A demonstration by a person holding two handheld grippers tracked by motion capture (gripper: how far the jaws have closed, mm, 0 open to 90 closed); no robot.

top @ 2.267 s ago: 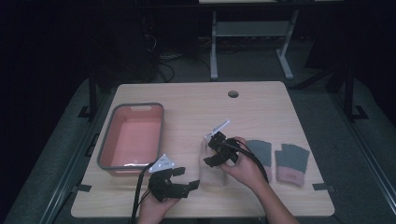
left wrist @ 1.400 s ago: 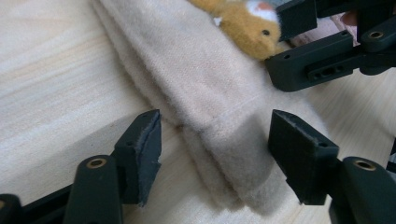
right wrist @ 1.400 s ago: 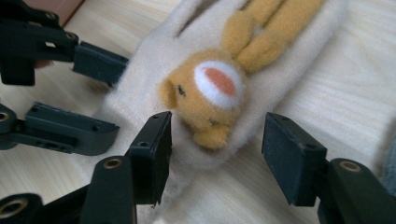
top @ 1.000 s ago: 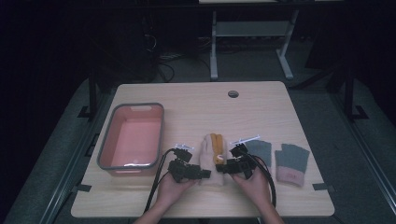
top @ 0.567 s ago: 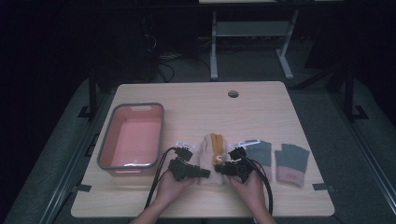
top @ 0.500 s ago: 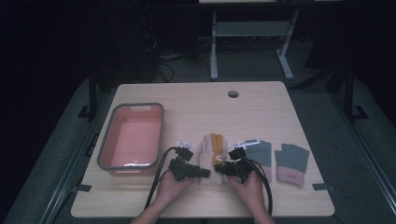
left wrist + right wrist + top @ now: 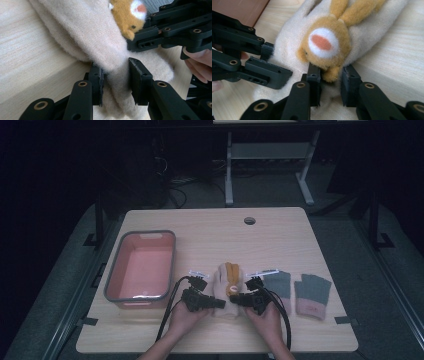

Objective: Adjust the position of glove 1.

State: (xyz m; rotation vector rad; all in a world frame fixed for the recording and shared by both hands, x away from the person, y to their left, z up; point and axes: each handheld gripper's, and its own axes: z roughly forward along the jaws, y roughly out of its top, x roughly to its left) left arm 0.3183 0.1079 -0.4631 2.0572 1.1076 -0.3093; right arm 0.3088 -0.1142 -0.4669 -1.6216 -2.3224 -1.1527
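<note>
A cream mitten (image 7: 223, 279) with an orange animal face (image 7: 231, 276) lies flat at the table's middle front. My left gripper (image 7: 220, 303) comes at its near end from the left. In the left gripper view its jaws (image 7: 115, 83) have just been closing and pinch a fold of cream fabric (image 7: 117, 75). My right gripper (image 7: 236, 299) meets the same end from the right. Its jaws (image 7: 331, 82) have also just been closing, with cream fabric and an orange tuft (image 7: 330, 73) squeezed between them. The two grippers face each other, almost touching.
A pink tub with a grey rim (image 7: 140, 233) stands at the left. Two grey gloves with pink cuffs (image 7: 279, 285) (image 7: 311, 295) lie flat to the right of the mitten. A cable hole (image 7: 249, 220) is at the table's far side. Both hands rest near the front edge.
Both hands came in from apart to the mitten's near end. Over the last second they stayed put while both pairs of jaws narrowed onto the fabric.
</note>
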